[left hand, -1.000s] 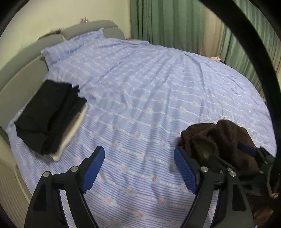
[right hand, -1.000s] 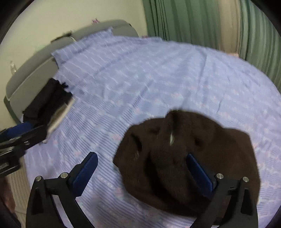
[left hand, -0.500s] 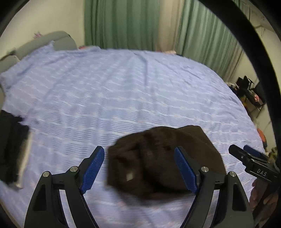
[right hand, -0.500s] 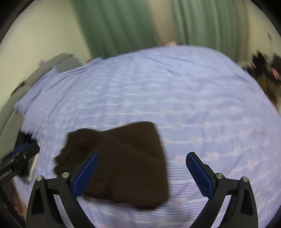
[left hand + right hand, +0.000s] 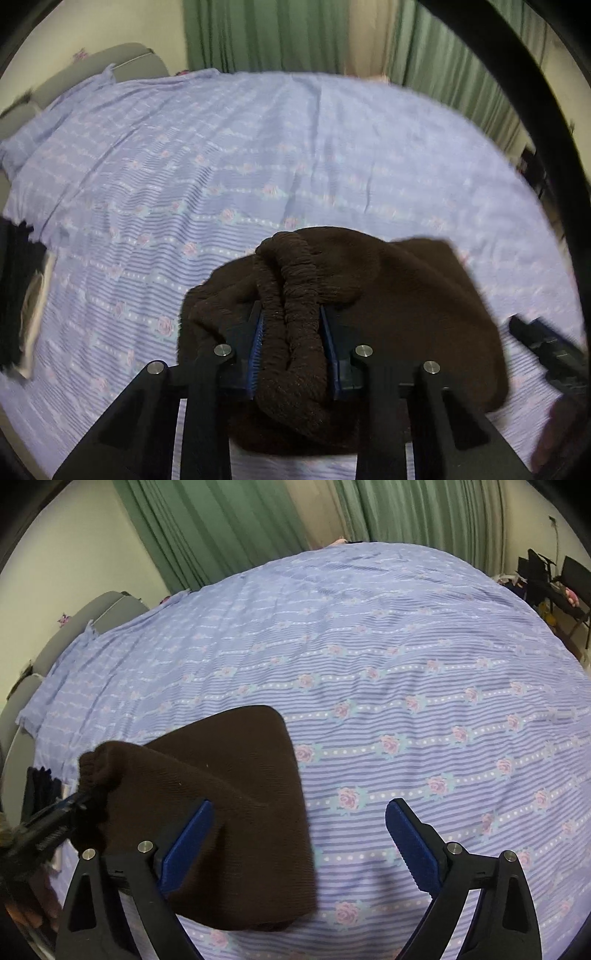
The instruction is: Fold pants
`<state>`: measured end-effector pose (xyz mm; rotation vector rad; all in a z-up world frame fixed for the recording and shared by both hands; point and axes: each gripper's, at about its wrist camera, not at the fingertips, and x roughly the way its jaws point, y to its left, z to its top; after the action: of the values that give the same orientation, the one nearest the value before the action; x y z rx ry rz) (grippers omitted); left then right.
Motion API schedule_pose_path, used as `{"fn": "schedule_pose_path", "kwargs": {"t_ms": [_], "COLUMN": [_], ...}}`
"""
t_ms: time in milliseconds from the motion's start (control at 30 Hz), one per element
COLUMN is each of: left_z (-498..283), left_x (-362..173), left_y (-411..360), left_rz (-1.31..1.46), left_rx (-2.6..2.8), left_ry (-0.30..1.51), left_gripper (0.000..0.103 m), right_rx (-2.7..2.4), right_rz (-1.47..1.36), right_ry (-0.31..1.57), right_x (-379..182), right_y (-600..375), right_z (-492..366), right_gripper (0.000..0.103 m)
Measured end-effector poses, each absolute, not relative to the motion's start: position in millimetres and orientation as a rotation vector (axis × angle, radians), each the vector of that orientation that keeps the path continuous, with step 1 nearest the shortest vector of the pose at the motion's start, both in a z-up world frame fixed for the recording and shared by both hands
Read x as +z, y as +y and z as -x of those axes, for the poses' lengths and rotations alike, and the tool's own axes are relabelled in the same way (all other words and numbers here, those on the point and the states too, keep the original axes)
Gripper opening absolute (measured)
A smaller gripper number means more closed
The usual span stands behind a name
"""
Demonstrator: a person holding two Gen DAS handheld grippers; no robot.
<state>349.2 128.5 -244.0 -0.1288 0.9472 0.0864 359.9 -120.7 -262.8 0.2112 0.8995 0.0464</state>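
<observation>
Dark brown pants (image 5: 399, 306) lie bunched on the blue striped bed sheet (image 5: 258, 147). My left gripper (image 5: 291, 343) is shut on their gathered elastic waistband (image 5: 295, 273), which bulges up between the blue pads. In the right wrist view the pants (image 5: 229, 812) lie at the lower left, and the left gripper (image 5: 55, 823) holds their waistband end there. My right gripper (image 5: 299, 834) is open and empty; its left finger (image 5: 188, 834) hangs over the pants, its right finger over bare sheet.
A stack of folded black and cream clothes (image 5: 18, 299) lies at the bed's left edge. A grey headboard (image 5: 92, 70) and green curtains (image 5: 266, 33) stand behind the bed. Chairs and clutter (image 5: 546, 579) stand off the far right side.
My left gripper has swung over the pants and shut on the waistband. My right gripper has let the pants lie and shifted right, staying open.
</observation>
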Motion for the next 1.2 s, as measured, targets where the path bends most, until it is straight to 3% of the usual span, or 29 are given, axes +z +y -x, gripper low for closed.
{"fn": "schedule_pose_path", "kwargs": {"t_ms": [133,233,300,367,433,700,767,867,1067,1200], "left_z": [-318,-309,-307,-306,-306,-314,-318,-322,-332,-355], "left_x": [-222,-246,-267,-279,-286,-315,-315,-297,-238,-284], "left_y": [140,159,176,189,197,212,208,195,176,217], "left_rz": [0.134,0.136,0.215,0.302,0.393,0.647,0.669,0.574,0.358,0.475], "left_rx": [0.086,0.148,0.167,0.177,0.168,0.105,0.071,0.062,-0.014,0.060], "left_ry": [0.898,0.957,1.015,1.037,1.042,1.052,1.055,1.044,0.880,1.004], "left_gripper": [0.032,0.050,0.054,0.069,0.072,0.070,0.050,0.040,0.040,0.043], "right_rx": [0.103,0.139,0.161,0.183,0.196,0.206,0.204,0.210,0.217,0.208], "right_rz": [-0.217,-0.209,-0.195,-0.179,-0.175,-0.223,-0.218,-0.226,-0.261,-0.240], "right_ry": [0.890,0.915,0.943,0.973,0.996,1.059,1.064,1.069,1.045,0.998], "right_x": [-262,-269,-278,-288,-296,-321,-325,-327,-312,-296], "right_y": [-113,-102,-94,-86,-82,-83,-83,-84,-84,-74], "right_z": [-355,-356,-357,-357,-357,-360,-362,-363,-355,-354], "right_gripper": [0.096,0.096,0.096,0.096,0.096,0.095,0.094,0.094,0.094,0.094]}}
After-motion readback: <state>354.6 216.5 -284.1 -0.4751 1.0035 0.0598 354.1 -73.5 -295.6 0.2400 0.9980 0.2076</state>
